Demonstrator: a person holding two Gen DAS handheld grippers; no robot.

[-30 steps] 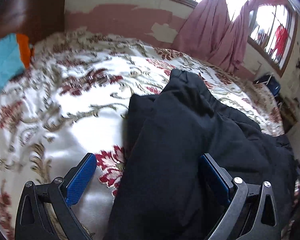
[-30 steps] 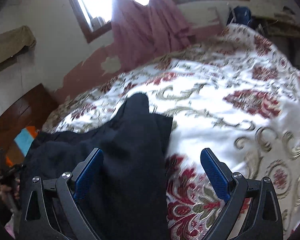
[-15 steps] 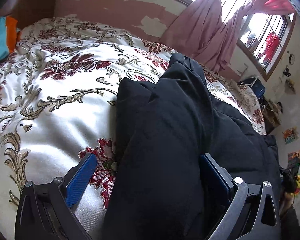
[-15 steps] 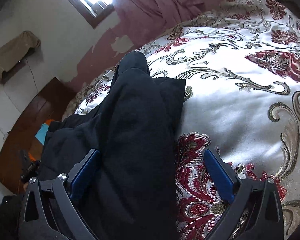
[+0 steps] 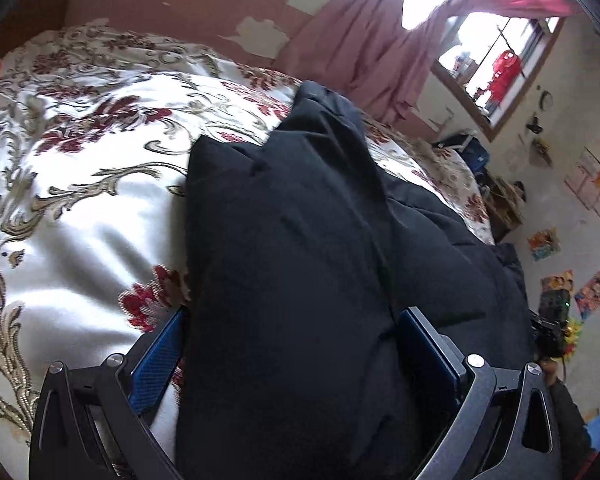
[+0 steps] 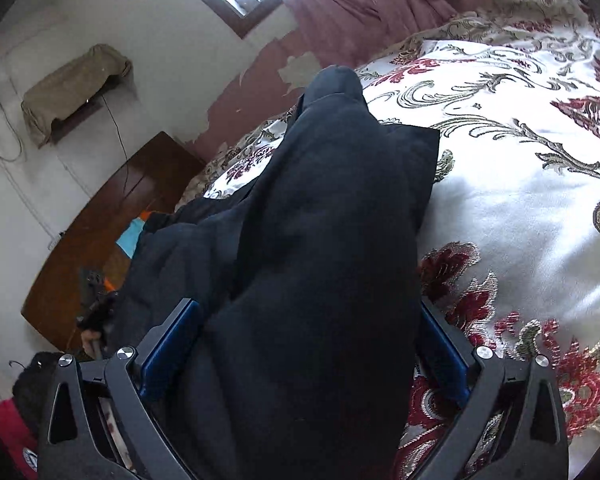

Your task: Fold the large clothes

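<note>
Black garment (image 5: 300,248) fills the space between the wide-spread blue pads of the left gripper (image 5: 292,344), its bulk bunched against both pads. The right gripper (image 6: 312,344) also stands wide, its jaws having just narrowed slightly around the same dark cloth (image 6: 324,240). The garment lies in a long heap on the floral bedspread (image 5: 80,208), below a pink curtain (image 5: 364,52).

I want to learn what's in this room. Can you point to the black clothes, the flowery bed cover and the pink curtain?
Black fabric garment (image 5: 300,248): left wrist view, middle of its folded bulk.
White floral-patterned bedspread (image 6: 520,208): right wrist view, bare white patch.
Pink cloth curtain (image 5: 356,52): left wrist view, hanging folds.
</note>
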